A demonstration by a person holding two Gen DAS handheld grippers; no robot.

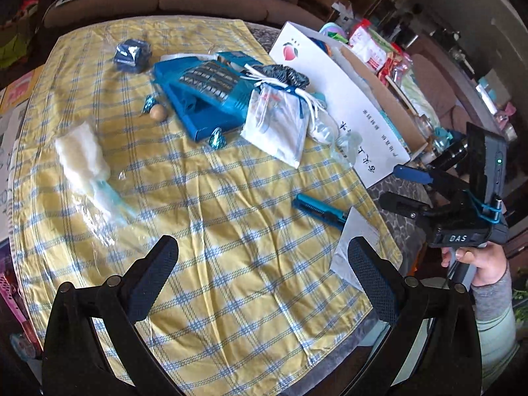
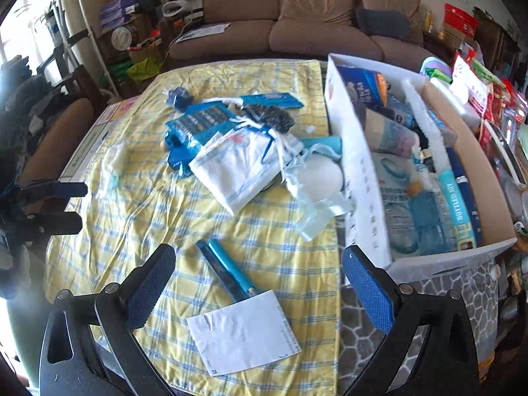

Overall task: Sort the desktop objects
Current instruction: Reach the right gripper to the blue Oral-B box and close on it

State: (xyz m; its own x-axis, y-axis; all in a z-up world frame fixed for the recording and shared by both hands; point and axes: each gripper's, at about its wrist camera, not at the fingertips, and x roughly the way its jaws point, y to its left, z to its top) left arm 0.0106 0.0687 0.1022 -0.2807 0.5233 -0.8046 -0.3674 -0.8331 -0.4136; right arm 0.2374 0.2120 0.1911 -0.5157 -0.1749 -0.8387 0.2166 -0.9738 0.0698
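Left tongs [image 1: 260, 280] apart, empty | right tongs [image 2: 259, 283] apart, empty | slim blue plastic clip-like tool [image 2: 227, 272] on desk: judged light, rigid; grip mid-length.

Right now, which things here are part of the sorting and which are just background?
For the job:
white cardboard box
blue slim tool
white paper card
white drawstring pouch
blue packaging
wooden ball

Just lying about:
brown sofa
packets beyond the box
yellow checked cloth
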